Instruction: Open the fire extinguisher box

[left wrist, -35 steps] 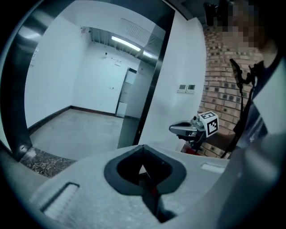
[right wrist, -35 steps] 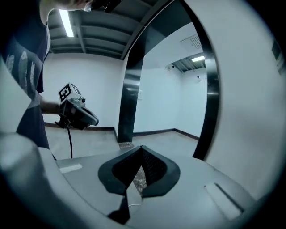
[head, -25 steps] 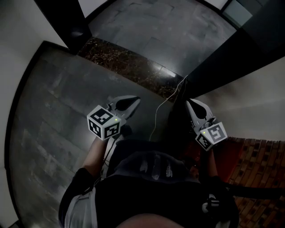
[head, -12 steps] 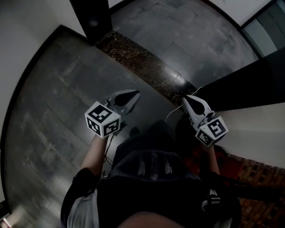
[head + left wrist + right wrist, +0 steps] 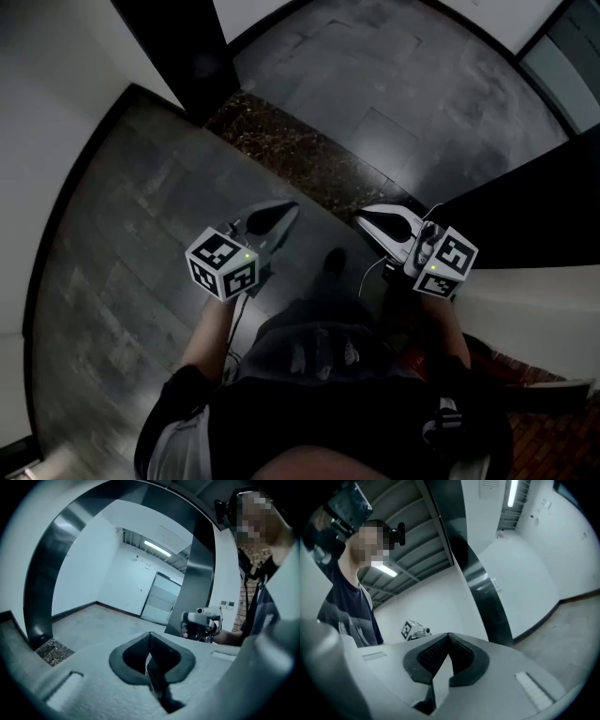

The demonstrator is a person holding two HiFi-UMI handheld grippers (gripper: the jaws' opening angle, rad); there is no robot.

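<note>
Fire extinguisher box cannot be picked out for certain: the head view shows only a red patch (image 5: 476,349) beside brickwork (image 5: 553,433) low at the right, behind the person's right arm, with the left gripper (image 5: 284,212) and right gripper (image 5: 360,217) above grey floor (image 5: 122,244). Left gripper view: jaws together, empty. Right gripper view: jaws together, nothing between them.

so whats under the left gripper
Grey tiled floor lies under the left gripper, with a dark speckled stone strip just ahead. The person's arm and body cover the floor nearer in.
</note>
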